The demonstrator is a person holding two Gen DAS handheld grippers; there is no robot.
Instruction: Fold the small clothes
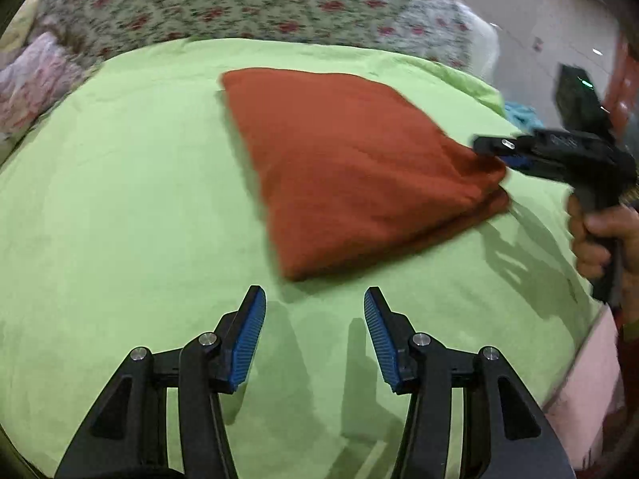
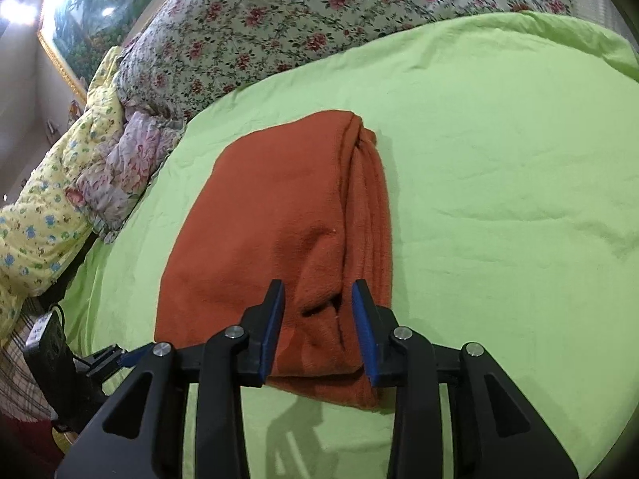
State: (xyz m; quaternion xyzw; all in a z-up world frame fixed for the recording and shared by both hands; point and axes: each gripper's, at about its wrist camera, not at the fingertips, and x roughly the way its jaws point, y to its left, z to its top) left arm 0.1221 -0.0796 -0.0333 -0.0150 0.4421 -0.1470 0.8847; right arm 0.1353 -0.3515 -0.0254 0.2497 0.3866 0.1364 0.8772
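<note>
A rust-orange cloth (image 1: 351,167) lies folded into a thick pad on the green sheet (image 1: 120,199). My left gripper (image 1: 315,295) is open just short of the cloth's near corner, with only sheet between its blue pads. In the right wrist view the same cloth (image 2: 271,231) stretches away from me, its layered folded edge on the right. My right gripper (image 2: 319,291) is open with the cloth's near end lying between its fingers, and the pads do not press on it. From the left wrist view, the right gripper (image 1: 495,151) sits at the cloth's right corner.
A floral quilt (image 2: 319,20) is bunched along the far side of the bed, with a yellow quilt (image 2: 48,207) and a pink pillow (image 2: 120,175) to the left. A hand (image 1: 599,235) grips the right handle. A blue cloth (image 1: 523,115) lies beyond the sheet's right edge.
</note>
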